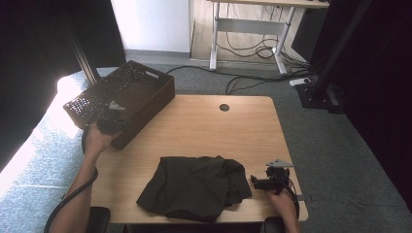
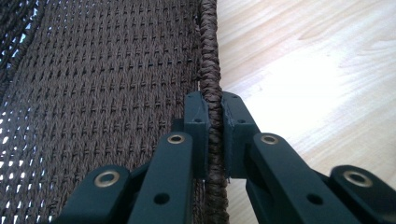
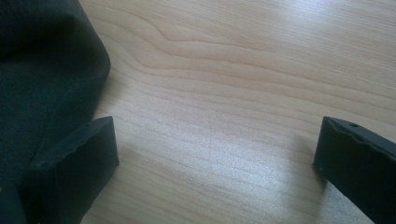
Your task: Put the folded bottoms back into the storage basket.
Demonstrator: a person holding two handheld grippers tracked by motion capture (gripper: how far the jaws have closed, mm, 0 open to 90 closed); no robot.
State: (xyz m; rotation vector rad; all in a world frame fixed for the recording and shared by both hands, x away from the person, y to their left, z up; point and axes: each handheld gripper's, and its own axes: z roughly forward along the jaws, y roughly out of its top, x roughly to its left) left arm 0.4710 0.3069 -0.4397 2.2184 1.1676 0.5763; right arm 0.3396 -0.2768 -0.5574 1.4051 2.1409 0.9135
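Firmly pinching the braided rim (image 2: 211, 70) of the woven basket (image 1: 127, 97), the left gripper (image 2: 214, 135) held what looked a light, stiff, grippy carrier at the table (image 1: 204, 126) corner, while the right gripper (image 3: 215, 154) stood spread beside the soft dark garment (image 1: 194, 187).

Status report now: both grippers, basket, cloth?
Left gripper shut on basket rim. Right gripper open over table, beside cloth. Nothing in the way.

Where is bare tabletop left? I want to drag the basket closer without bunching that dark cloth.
Free: the wide strip of table between the basket and the dark cloth, out to the cable hole and far right corner. Crowded: the near edge, with the cloth and open right gripper.
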